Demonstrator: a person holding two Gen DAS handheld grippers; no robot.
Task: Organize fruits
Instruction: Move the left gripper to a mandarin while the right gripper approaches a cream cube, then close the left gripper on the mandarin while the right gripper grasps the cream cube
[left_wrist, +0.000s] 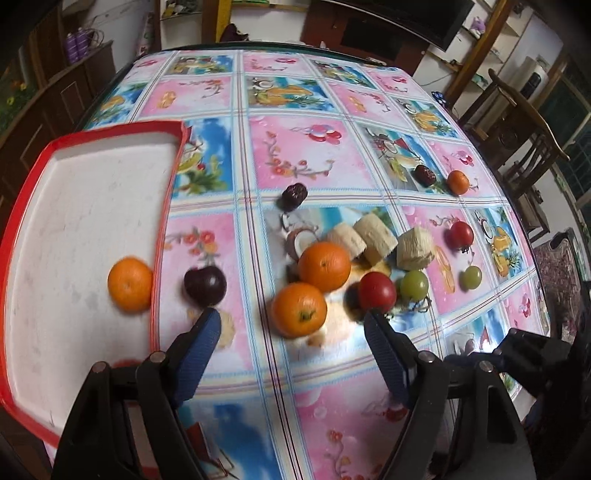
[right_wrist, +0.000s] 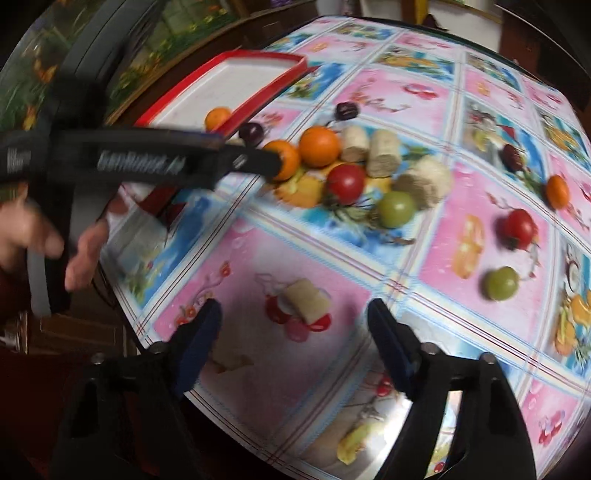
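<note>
A red-rimmed white tray (left_wrist: 85, 206) lies at the left with one orange (left_wrist: 130, 283) in it. My left gripper (left_wrist: 291, 325) is open and empty, its jaws either side of an orange (left_wrist: 300, 310) on the table. Behind it lie another orange (left_wrist: 324, 266), a dark plum (left_wrist: 205, 286), red tomatoes (left_wrist: 377, 291), green grapes (left_wrist: 414, 285) and banana pieces (left_wrist: 373, 236). My right gripper (right_wrist: 295, 317) is open and empty above a banana piece (right_wrist: 307, 300). The left gripper's body (right_wrist: 147, 158) crosses the right wrist view, touching that orange (right_wrist: 286, 159).
Two dates (left_wrist: 293, 196) and a small orange (left_wrist: 458, 182) lie farther back on the patterned tablecloth (left_wrist: 310, 155). A tomato (right_wrist: 520, 229) and grape (right_wrist: 501, 283) sit at the right. Chairs (left_wrist: 524, 147) stand past the table's right edge. A hand (right_wrist: 55, 236) holds the left gripper.
</note>
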